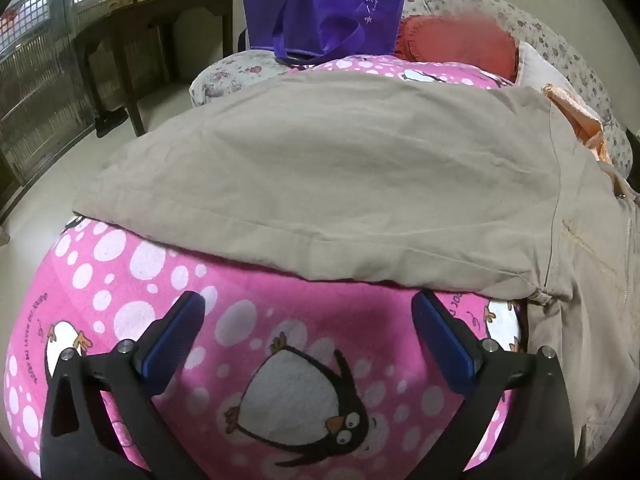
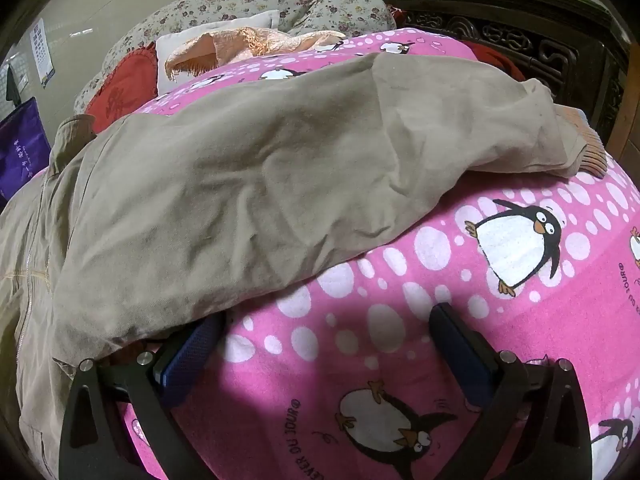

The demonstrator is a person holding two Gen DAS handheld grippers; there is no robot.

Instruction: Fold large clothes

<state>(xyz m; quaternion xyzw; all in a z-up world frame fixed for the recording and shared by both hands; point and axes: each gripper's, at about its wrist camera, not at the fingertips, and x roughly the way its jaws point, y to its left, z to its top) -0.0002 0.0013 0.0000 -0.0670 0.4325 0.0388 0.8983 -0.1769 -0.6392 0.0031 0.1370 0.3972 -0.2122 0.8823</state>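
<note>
- Khaki jacket (image 1: 340,168) lies spread across the pink penguin bedspread (image 1: 248,320); sleeves out to both sides
- left gripper (image 1: 308,332) and right gripper (image 2: 328,344): jaws wide apart, empty
- Pinch each sleeve edge cleanly; avoid catching the bedspread

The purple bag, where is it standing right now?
In the left wrist view the purple bag stands top centre, at the far end of the pink penguin blanket, beyond the beige jacket, beside a red cushion.

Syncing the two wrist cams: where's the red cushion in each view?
Left wrist: red cushion at top, right of centre, beside the purple bag.
Right wrist: red cushion at upper left, above the purple bag.
Shared landmark: the beige jacket on the pink penguin blanket.
</note>
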